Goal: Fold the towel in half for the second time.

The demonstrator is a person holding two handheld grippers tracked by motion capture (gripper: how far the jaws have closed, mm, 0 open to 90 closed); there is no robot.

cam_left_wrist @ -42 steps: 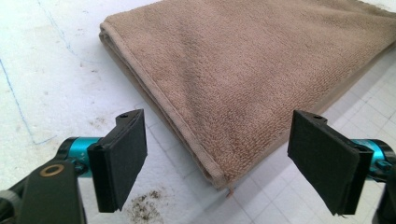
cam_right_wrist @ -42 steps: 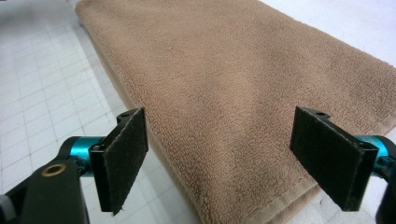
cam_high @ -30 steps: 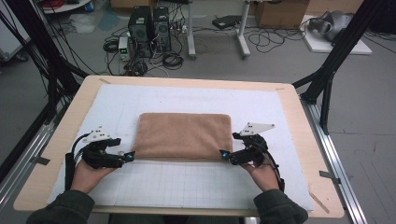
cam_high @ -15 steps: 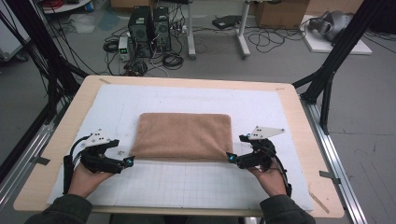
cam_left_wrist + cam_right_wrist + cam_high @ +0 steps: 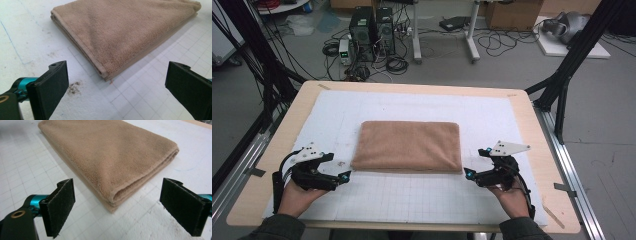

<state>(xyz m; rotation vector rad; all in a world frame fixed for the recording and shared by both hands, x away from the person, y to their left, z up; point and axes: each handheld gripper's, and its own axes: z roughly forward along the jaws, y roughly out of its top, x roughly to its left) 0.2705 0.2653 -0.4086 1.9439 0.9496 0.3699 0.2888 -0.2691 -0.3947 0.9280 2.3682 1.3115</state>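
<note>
Folded tan towel (image 5: pixel 408 146) lying flat at centre frame of the high view, on the white gridded mat (image 5: pixel 422 195) covering the wooden counter (image 5: pixel 542 150). Left gripper (image 5: pixel 343 176) at lower left of that frame, just off the towel's near left corner, released, jaws having just been opening, nothing between them. In the left gripper view, black pads (image 5: pixel 51 87) spread wide at the bottom edges, towel (image 5: pixel 125 32) corner lying beyond the gap, apart from both pads. Small dark smudge (image 5: pixel 73 87) on the mat (image 5: pixel 30 45) beside the left pad. Right gripper (image 5: pixel 469 174) at lower right of the high view, just off the near right corner, also released. In the right gripper view, folded towel (image 5: pixel 105 155) corner ahead of the wide gap, untouched by either pad.
</note>
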